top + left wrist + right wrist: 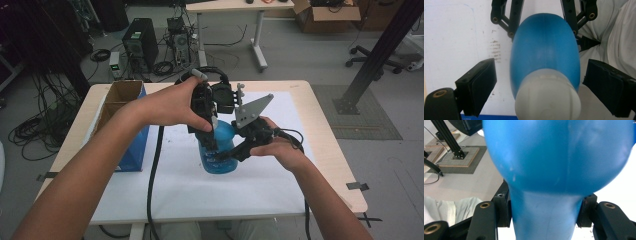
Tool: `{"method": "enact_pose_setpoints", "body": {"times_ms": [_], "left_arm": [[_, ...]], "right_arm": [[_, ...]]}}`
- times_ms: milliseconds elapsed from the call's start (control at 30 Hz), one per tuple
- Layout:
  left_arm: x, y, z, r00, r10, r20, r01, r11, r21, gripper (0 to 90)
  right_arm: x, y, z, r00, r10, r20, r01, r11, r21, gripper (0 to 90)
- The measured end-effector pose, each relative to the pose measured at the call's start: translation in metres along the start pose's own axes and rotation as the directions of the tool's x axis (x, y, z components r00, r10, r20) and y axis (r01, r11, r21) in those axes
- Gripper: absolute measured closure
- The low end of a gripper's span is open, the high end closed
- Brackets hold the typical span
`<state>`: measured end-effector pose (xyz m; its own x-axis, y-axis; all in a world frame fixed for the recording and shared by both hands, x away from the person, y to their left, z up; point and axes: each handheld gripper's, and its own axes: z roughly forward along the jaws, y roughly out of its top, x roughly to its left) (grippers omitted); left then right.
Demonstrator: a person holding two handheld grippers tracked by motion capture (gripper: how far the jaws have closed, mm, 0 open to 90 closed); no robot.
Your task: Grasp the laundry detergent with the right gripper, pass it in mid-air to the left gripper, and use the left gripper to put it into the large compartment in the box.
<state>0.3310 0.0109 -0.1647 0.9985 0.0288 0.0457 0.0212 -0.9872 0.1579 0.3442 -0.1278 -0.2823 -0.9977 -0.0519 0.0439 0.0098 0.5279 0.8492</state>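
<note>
White cap (547,96) seen from left hand-held gripper (539,86) | cardboard box (120,100) from high view

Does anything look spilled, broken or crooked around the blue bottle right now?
Nothing stands out. The blue bottle stands upright on the table, the right gripper clamps it, and its white cap sits on, undamaged.

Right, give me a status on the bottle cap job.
Done: the right gripper is clamped on the narrow waist of the blue bottle, which stands upright on the white mat. In hand: the left gripper comes from above and straddles the white cap, with both pads off it. Left: closing on the cap and, probably, twisting it off; it looks seated on the bottle.
</note>
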Motion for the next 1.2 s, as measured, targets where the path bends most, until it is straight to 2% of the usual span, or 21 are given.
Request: {"method": "enact_pose_setpoints", "body": {"times_ms": [700,900,1200], "left_arm": [[0.0007,-0.0043,0.0016,1.0,0.009,0.0,-0.009,0.9999,0.005,20.4],[-0.0001,-0.0045,0.0017,0.9998,0.018,0.004,-0.018,0.9998,0.007,27.1],[-0.0008,-0.004,0.0027,0.9997,0.023,0.003,-0.023,0.9997,0.011,31.2]], "right_arm": [[-0.0005,0.0013,0.0029,1.0,-0.007,-0.002,0.007,1.0,-0.001,44.0],[-0.0003,0.0017,0.0028,1.0,-0.005,-0.001,0.005,1.0,-0.002,44.0],[-0.0002,0.0006,0.0031,1.0,-0.005,-0.003,0.005,1.0,-0.003,43.9]]}}
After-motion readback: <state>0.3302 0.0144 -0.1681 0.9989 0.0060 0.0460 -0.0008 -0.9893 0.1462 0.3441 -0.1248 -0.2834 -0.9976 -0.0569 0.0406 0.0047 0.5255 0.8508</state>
